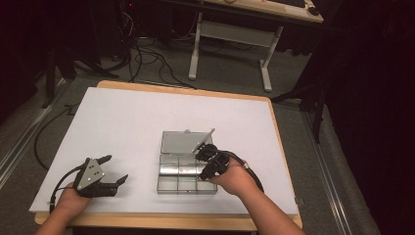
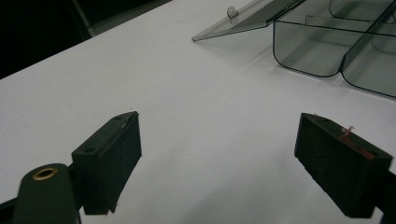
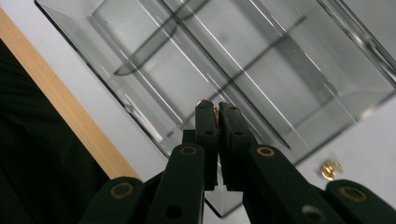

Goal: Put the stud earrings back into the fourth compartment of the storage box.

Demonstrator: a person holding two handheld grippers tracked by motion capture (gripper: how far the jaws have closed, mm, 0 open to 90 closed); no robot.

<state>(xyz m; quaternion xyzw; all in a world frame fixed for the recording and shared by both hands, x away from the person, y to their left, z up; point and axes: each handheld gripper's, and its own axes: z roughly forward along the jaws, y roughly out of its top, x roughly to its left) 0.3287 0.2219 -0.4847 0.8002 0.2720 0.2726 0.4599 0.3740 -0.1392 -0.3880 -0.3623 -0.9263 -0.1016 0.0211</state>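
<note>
A clear plastic compartment box (image 1: 169, 185) lies near the table's front middle, its lid (image 1: 182, 142) opened toward the back. My right gripper (image 1: 204, 171) hangs over the box's right side. In the right gripper view it (image 3: 217, 112) is shut on a small brass piece (image 3: 205, 103) that peeks out at the jaw tips above the compartments (image 3: 280, 70). A second small brass piece (image 3: 330, 169) lies on the white surface just outside the box. My left gripper (image 1: 116, 169) rests at the front left, open and holding nothing (image 2: 224, 149), with the box (image 2: 308, 51) and lid (image 2: 243, 21) ahead of it.
The white sheet (image 1: 147, 117) covers the wooden table, whose front edge (image 3: 70, 107) runs close beside the box. Beyond the table, cables (image 1: 147, 58) lie on the floor next to another table's white legs (image 1: 266, 73).
</note>
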